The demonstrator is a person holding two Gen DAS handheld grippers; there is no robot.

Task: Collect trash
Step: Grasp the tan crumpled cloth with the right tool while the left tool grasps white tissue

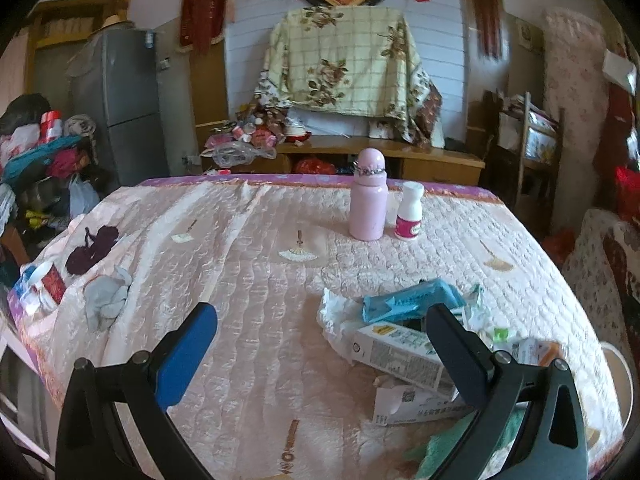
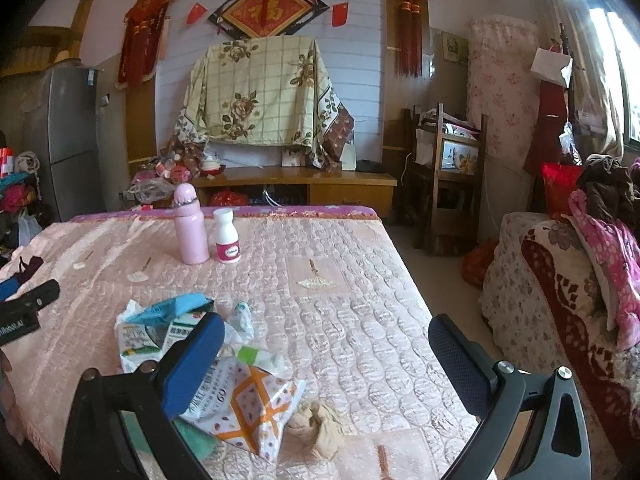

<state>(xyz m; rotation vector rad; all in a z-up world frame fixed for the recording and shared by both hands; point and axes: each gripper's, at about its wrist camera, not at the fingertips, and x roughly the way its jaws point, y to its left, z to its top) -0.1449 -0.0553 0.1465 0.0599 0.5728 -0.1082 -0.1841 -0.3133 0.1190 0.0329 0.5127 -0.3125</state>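
A pile of trash lies on the pink quilted bed cover [image 1: 248, 288]: a blue wrapper [image 1: 412, 300], a white carton [image 1: 400, 354], crumpled white paper [image 1: 336, 316] and a flat box [image 1: 404, 400]. In the right wrist view the pile shows the blue wrapper [image 2: 176, 308], a milk carton [image 2: 140, 340], an orange-and-white bag [image 2: 248, 404] and a beige crumpled wad [image 2: 320, 426]. My left gripper [image 1: 320, 332] is open and empty, its right finger over the pile. My right gripper [image 2: 326, 344] is open and empty, its left finger over the pile.
A pink bottle [image 1: 368, 200] and a small white bottle [image 1: 409, 212] stand upright at the bed's far side. A grey cloth [image 1: 106, 300], dark purple yarn [image 1: 90, 248] and a cup [image 1: 40, 280] lie at the left edge. A floral sofa [image 2: 560, 300] stands to the right.
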